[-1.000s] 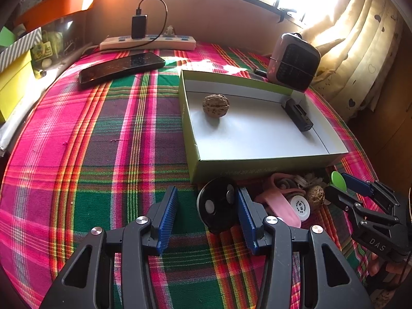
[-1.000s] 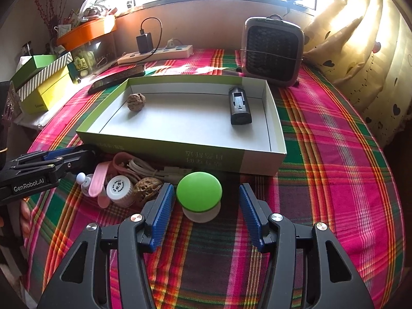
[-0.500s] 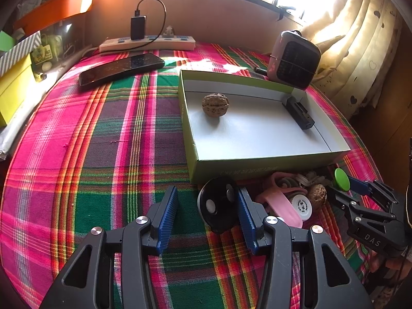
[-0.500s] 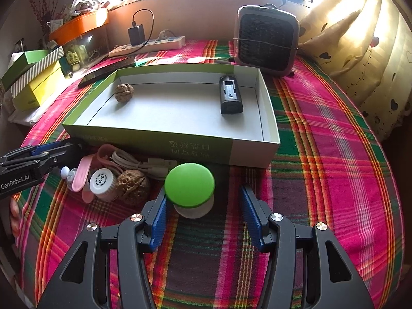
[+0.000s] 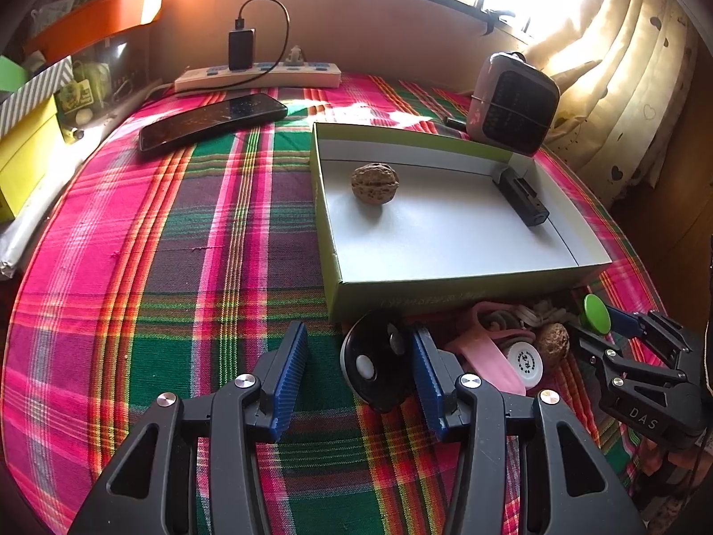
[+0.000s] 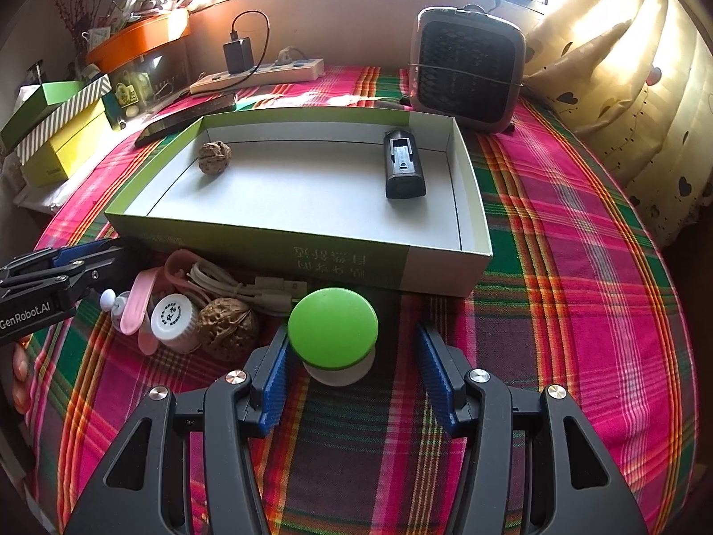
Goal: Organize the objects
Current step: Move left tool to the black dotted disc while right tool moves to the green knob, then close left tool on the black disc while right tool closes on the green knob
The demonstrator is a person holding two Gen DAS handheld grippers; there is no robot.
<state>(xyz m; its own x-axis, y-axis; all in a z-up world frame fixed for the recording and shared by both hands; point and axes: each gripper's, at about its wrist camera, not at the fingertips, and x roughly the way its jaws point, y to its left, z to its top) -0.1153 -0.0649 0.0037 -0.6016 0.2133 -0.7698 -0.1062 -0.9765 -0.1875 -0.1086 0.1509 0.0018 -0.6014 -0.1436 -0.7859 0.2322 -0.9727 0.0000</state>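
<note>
My left gripper [image 5: 358,376] stands open low over the plaid cloth. A black round disc [image 5: 374,365] sits between its blue pads, close against the right pad [image 5: 425,379], with a wide gap to the left one. My right gripper [image 6: 354,372] is open around a green-capped round pot [image 6: 332,330]; the pot rests near its left pad, and the right pad is well apart. A green box [image 6: 267,245] with a white inside holds a walnut [image 6: 215,157] and a black battery pack [image 6: 403,169]. In the left wrist view the box [image 5: 445,287], walnut [image 5: 374,183] and right gripper [image 5: 599,330] show.
In front of the box lie a second walnut [image 6: 227,325], a white-capped bottle [image 6: 174,318], a pink strap [image 6: 138,307] and a white cable [image 6: 249,287]. A phone [image 5: 209,120], a power strip [image 5: 258,78] and a small fan [image 6: 465,71] stand behind it. Yellow boxes [image 6: 62,142] line the left edge.
</note>
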